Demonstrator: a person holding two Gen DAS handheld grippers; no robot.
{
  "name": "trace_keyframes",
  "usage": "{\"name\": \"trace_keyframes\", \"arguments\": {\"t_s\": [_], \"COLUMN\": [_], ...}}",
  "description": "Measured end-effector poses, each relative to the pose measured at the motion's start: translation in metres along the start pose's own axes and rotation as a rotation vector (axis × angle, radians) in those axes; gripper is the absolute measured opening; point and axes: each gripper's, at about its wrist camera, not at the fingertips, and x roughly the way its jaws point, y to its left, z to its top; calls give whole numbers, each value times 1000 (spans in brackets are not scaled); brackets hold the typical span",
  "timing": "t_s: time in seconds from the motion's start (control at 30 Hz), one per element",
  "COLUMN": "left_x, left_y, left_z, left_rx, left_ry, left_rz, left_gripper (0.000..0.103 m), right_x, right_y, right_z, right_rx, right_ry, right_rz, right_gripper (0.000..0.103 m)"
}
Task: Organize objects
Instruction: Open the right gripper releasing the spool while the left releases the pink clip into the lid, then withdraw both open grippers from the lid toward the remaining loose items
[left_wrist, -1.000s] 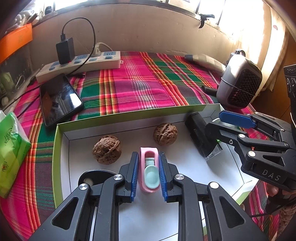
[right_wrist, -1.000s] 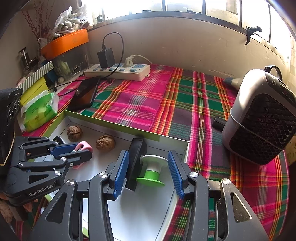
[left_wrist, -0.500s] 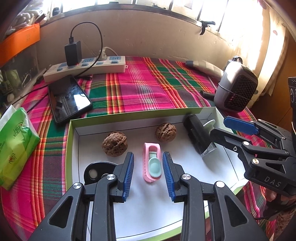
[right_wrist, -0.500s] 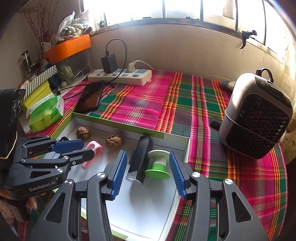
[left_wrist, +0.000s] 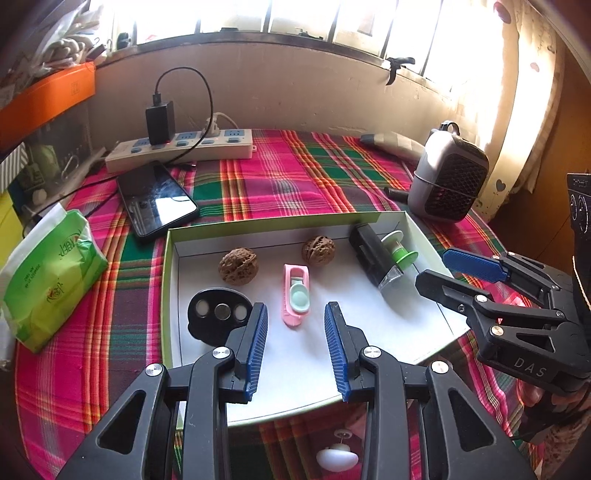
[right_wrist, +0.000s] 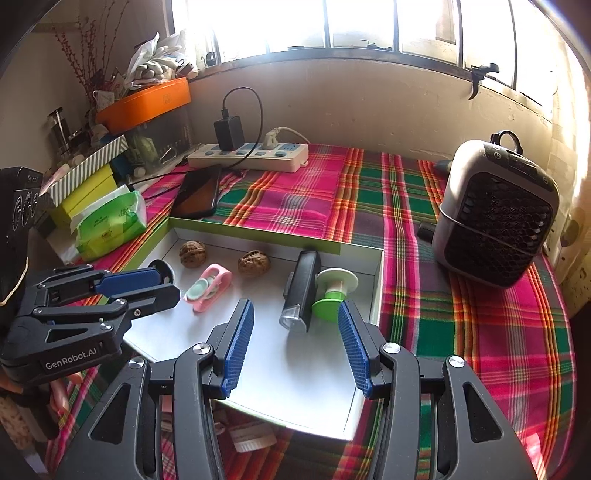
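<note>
Left wrist view, near to far: left tongs (left_wrist: 296, 347) stand apart and empty above the white tray (left_wrist: 369, 354), the pink toy (left_wrist: 296, 294) lying free just beyond their tips, two walnuts (left_wrist: 238, 266) behind it. Right tongs (right_wrist: 295, 347) likewise gape empty short of the black torch (right_wrist: 303, 288) and green spool (right_wrist: 334, 288). Judged released; withdraw upward, clear of the tray wall, and avoid nudging what is placed.

Left tool (left_wrist: 295, 339) and right tool (right_wrist: 295, 339) both angled downward, blue pads apart, nothing gripped.
</note>
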Motion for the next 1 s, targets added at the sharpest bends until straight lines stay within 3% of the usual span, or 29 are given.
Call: {"name": "trace_keyframes", "arguments": {"t_s": [0.43,0.87,1.0], "left_x": [-40,-48,-43], "left_y": [-1,1,1], "left_z": [-33,-66,-74], "left_rx": [-4,-2,-14], "left_ry": [-47,-14,6], "left_rz": [-7,-51,-66], "left_gripper": [30,31,36], "right_x": [-28,-34,-32], "right_y": [15,20,21], "right_z": [-34,-66,-74], "right_rx": [18,53,49], "right_ry": [-26,-10,5], "right_rz": [-16,-15,-18], "right_gripper": [49,49,49]}}
